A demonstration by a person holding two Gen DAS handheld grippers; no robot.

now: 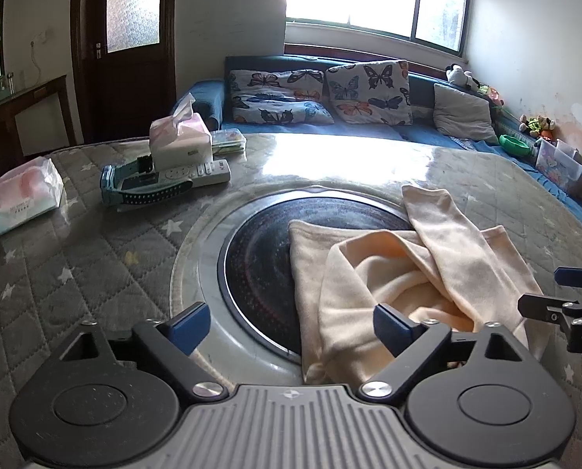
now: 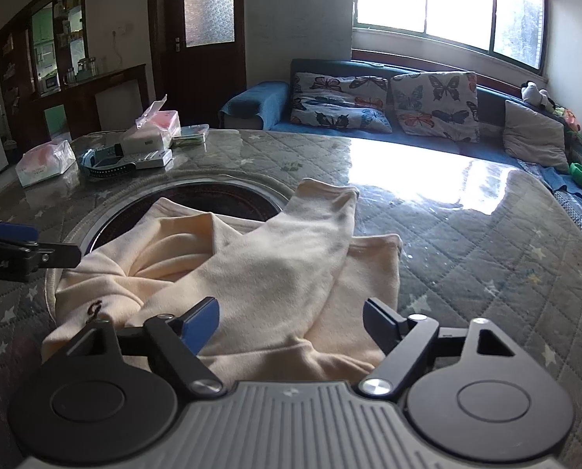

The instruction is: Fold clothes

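A cream garment is seen lying crumpled on the quilted, star-printed surface, partly draped over the dark round inset at the surface's middle; one sleeve is laid diagonally across the body toward the upper right of the left wrist frame. A small dark embroidered mark, possibly a cursive letter, is seen on the cloth at the lower left of the right wrist frame, but it cannot be read with confidence. Faint print is visible on the pink-and-white tissue pack at the left edge, too small to be made out. The left claw is held spread over the inset's rim, angled downward, with its right pad over the garment's edge and nothing pinched between the pads. The right claw is likewise held spread and tilted down over the garment's lower fold, with cloth below the gap but not gripped. Each claw is seen from the side at the edge of the other's view. A tissue box and a remote control are seen in the upper left, near the surface's far edge.
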